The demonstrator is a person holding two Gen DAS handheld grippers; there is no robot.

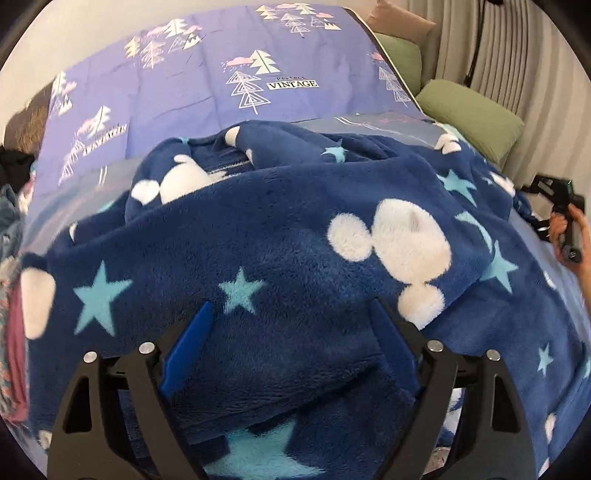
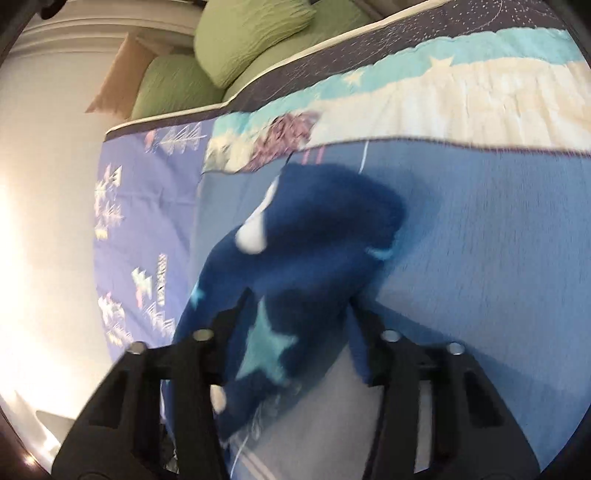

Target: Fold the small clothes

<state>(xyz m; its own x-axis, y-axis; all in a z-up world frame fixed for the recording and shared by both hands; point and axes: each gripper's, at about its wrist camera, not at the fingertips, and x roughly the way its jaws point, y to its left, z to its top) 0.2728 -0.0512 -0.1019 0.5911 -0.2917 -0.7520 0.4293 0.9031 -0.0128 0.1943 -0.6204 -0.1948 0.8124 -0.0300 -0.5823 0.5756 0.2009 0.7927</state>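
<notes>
Each claw, left (image 1: 291, 325) and right (image 2: 299, 317), is spread wide around the blue fleece garment (image 1: 295, 236) on the bed (image 2: 480, 221); no grip can be confirmed.

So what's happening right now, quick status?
Left tool open, fingers spread over the navy star fleece. Right tool open too, fleece lying between its fingers, view blurred. Fleece rumpled on the bed sheet, not yet folded. Nothing blocking.

A home bedroom: a bed spread with a lilac cotton sheet printed with pale line-drawn pine trees (image 1: 207, 85), plump green textured pillows (image 2: 243, 33) stacked at its far edge, and pleated beige curtains (image 1: 517, 48) hanging behind them, beside a plain white wall (image 2: 48, 158)
</notes>
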